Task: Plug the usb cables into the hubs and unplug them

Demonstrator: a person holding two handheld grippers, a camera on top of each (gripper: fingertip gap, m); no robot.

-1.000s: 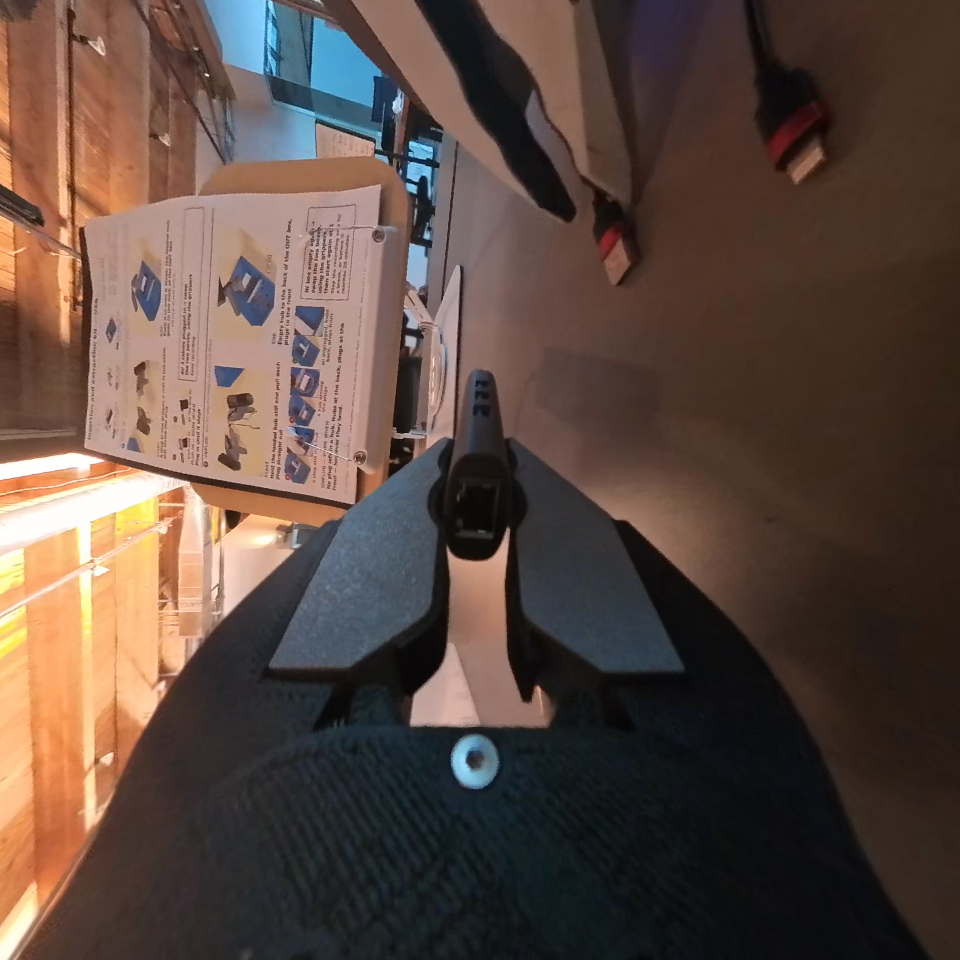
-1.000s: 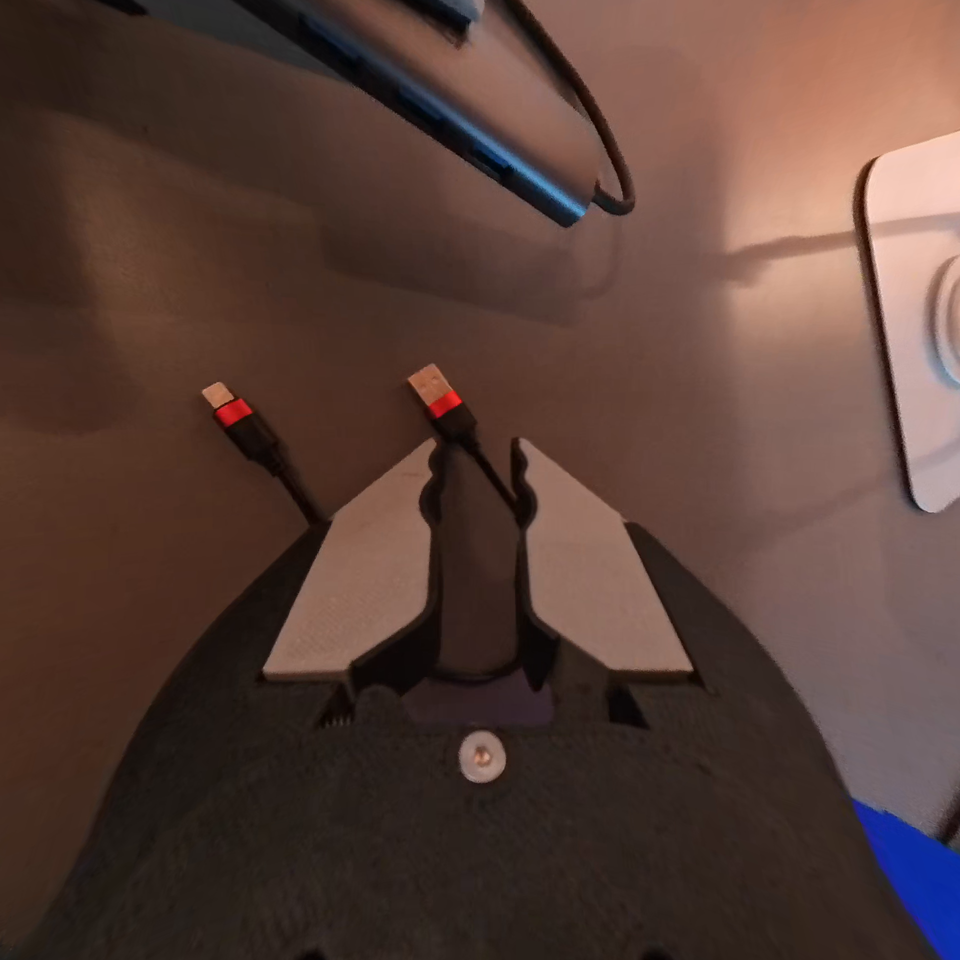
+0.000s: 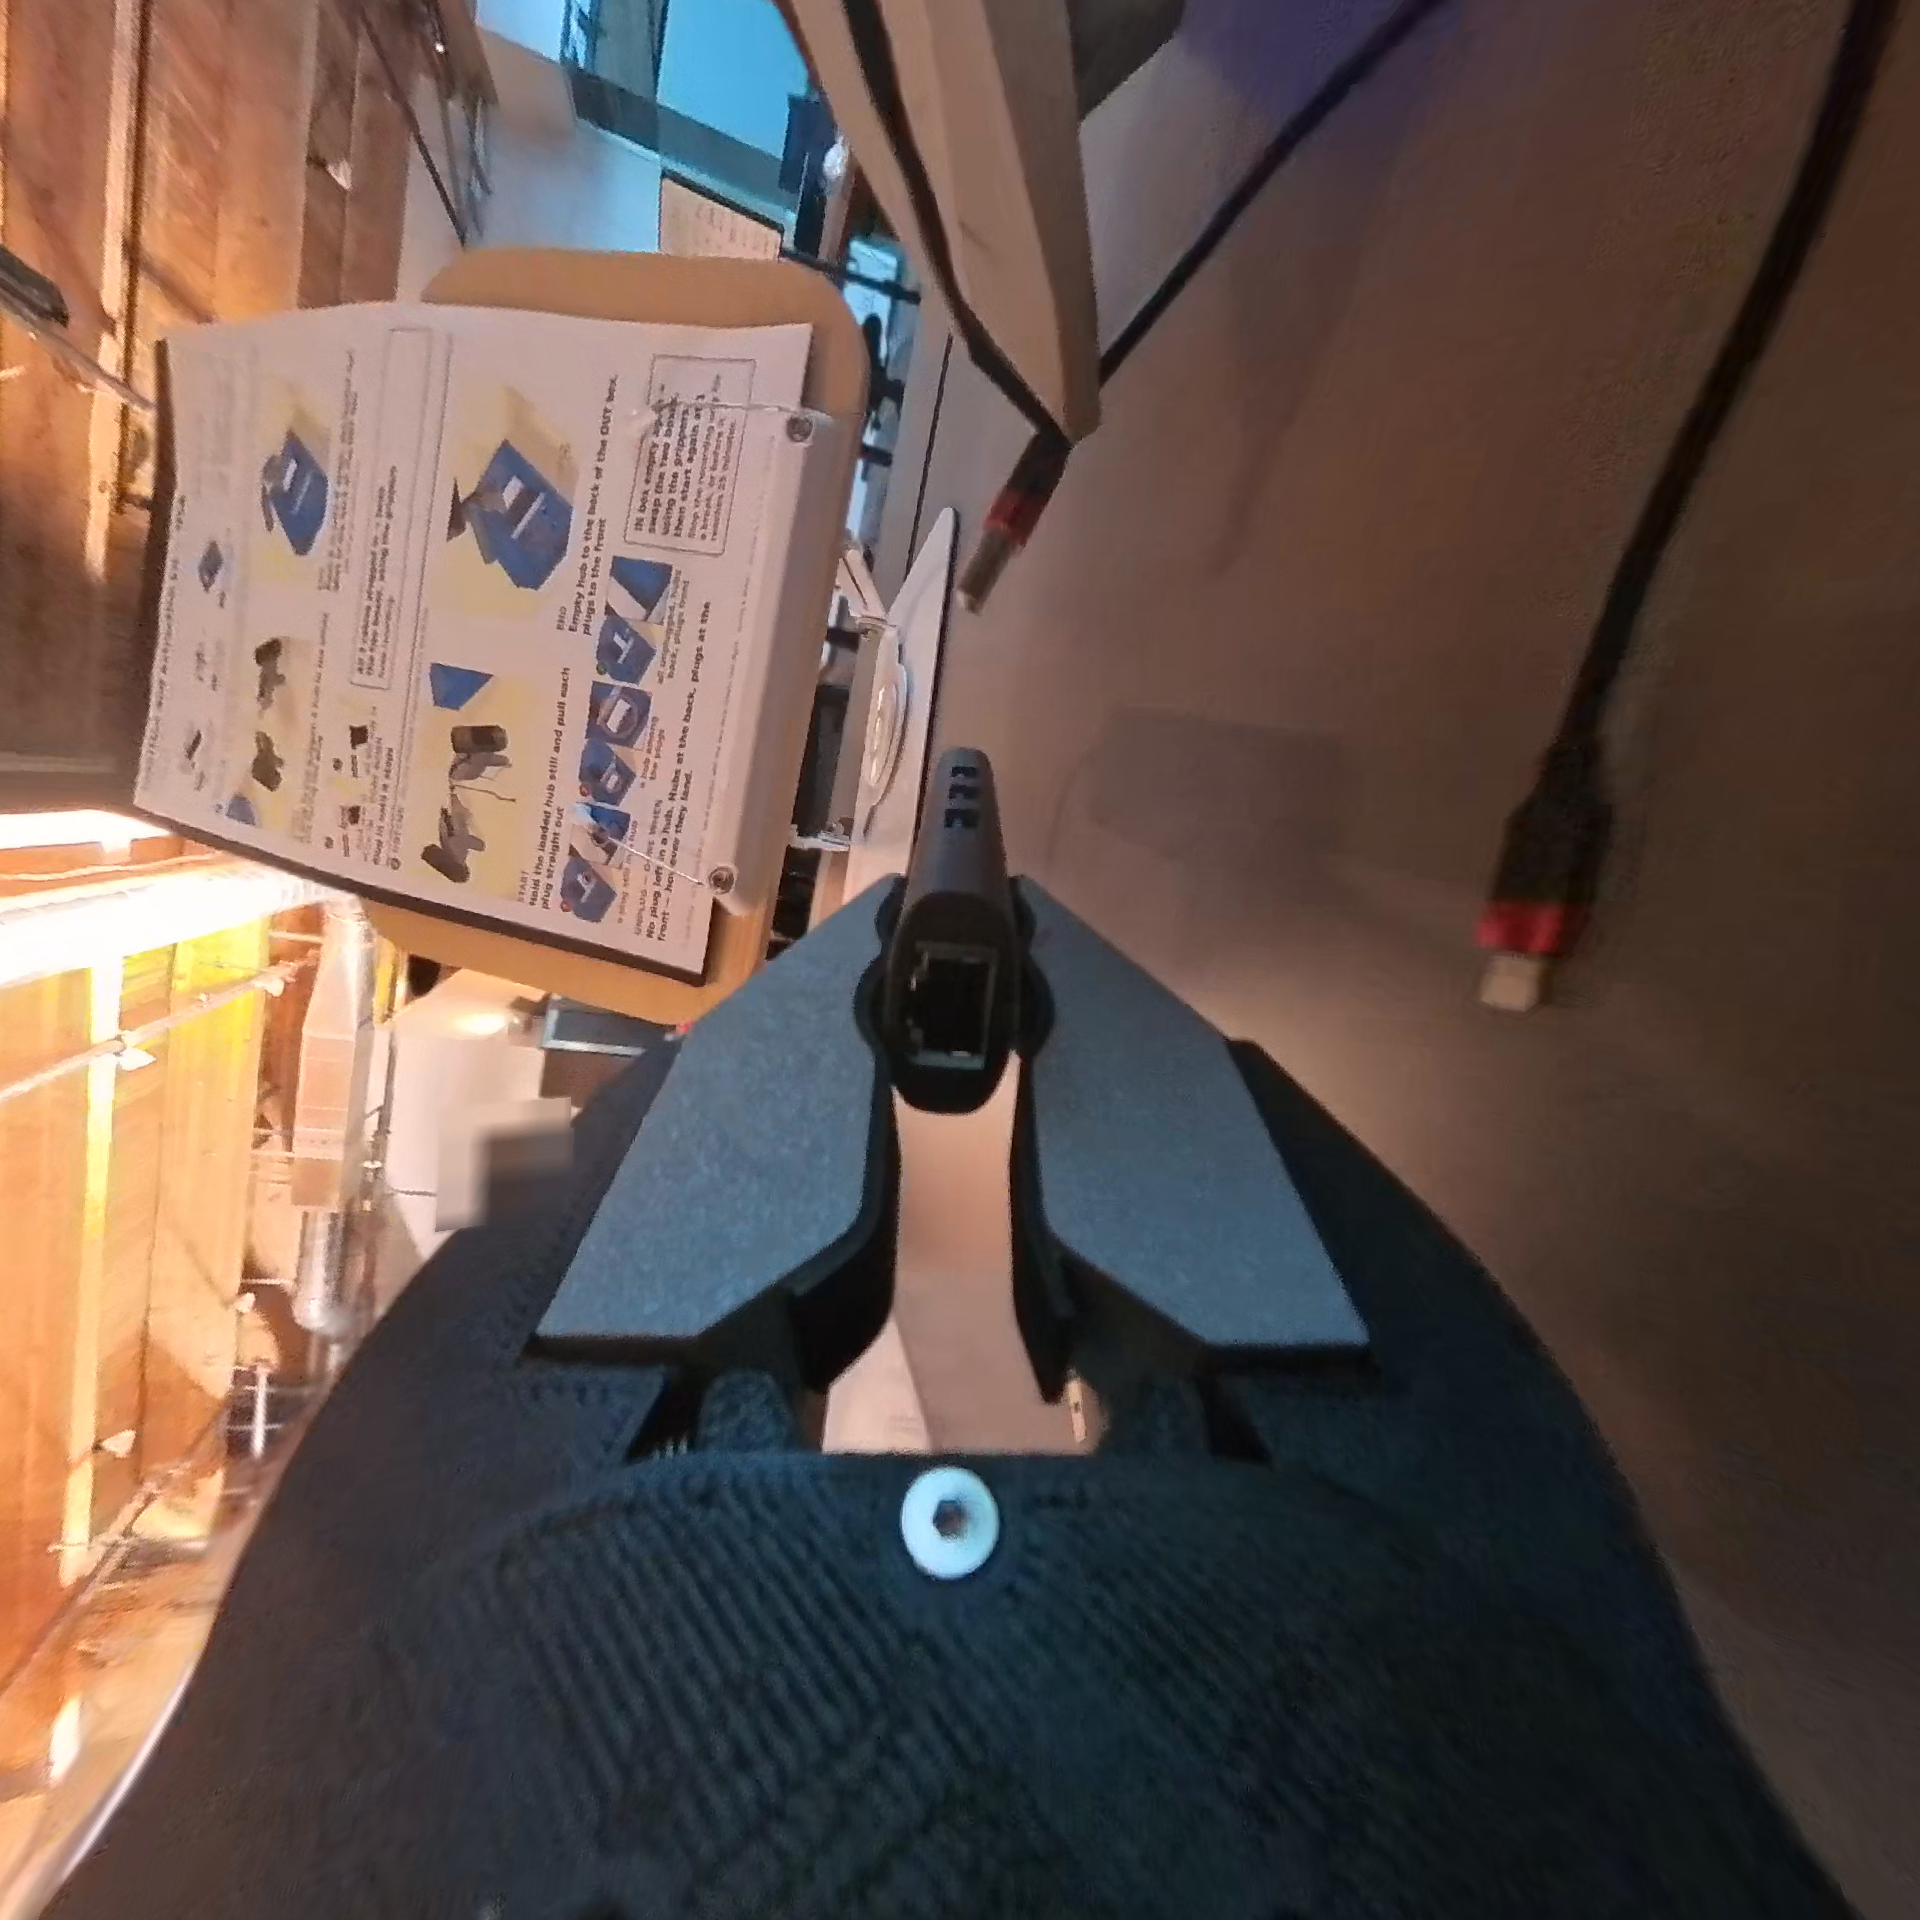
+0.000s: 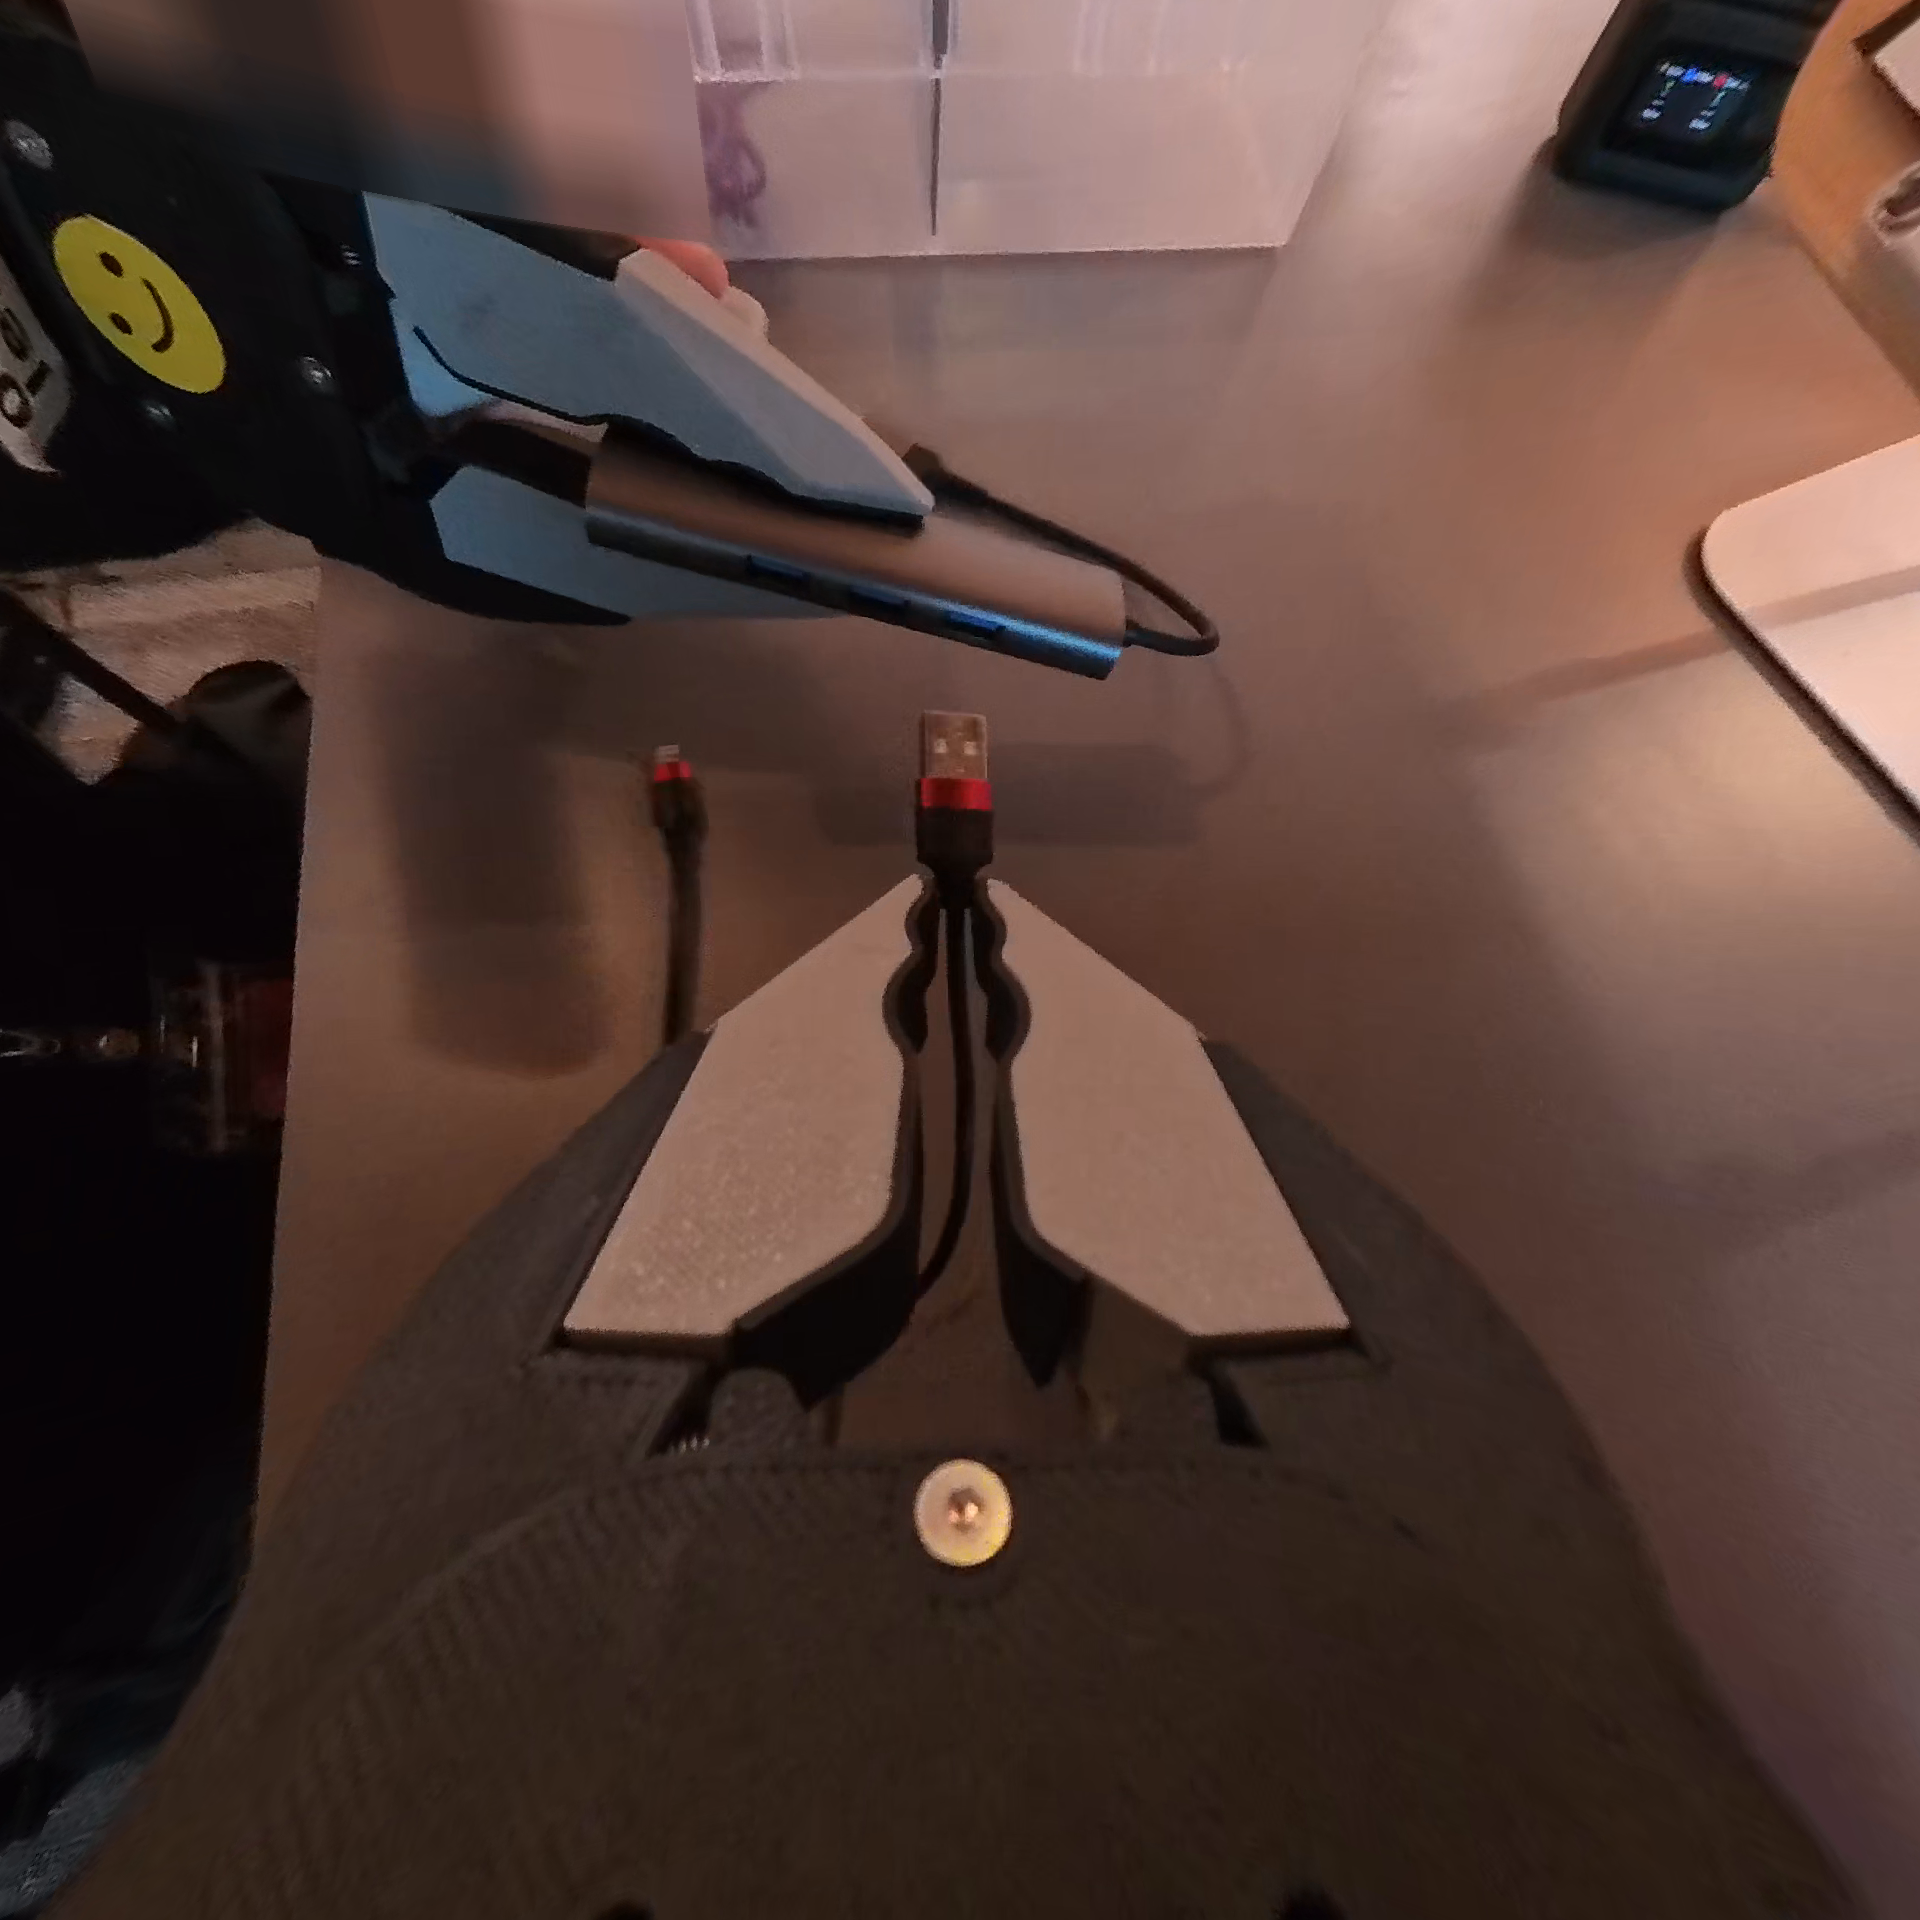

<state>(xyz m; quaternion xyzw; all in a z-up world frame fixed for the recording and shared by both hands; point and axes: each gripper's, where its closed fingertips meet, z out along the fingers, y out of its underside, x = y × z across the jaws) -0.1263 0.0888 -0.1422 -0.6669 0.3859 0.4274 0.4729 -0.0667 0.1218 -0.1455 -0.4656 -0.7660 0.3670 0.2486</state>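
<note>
My left gripper (image 3: 956, 909) is shut on a dark grey USB hub (image 3: 948, 997), held above the table. In the right wrist view the left gripper (image 4: 883, 551) comes in from the upper left, and the hub (image 4: 935, 592) shows a row of blue ports. My right gripper (image 4: 954, 888) is shut on a black USB cable with a red band. Its metal plug (image 4: 954, 748) sticks out past the fingertips, just below the hub's free end and apart from it. The right gripper (image 3: 1065, 416) and its plug (image 3: 1013, 520) also show in the left wrist view. A second red-banded cable (image 4: 675, 800) lies on the table (image 4: 1403, 935).
A printed instruction sheet on a board (image 3: 468, 623) stands at the table's far side. A white pad (image 4: 1829, 623) lies at the right. A clear box (image 4: 987, 135) and a small device with a screen (image 4: 1683, 114) sit at the back. The second cable also shows in the left wrist view (image 3: 1538, 904).
My right gripper has closed on the cable and lifted it, with the plug now pointing up at the hub. The left gripper, still holding the hub, now shows in full in the right view.
</note>
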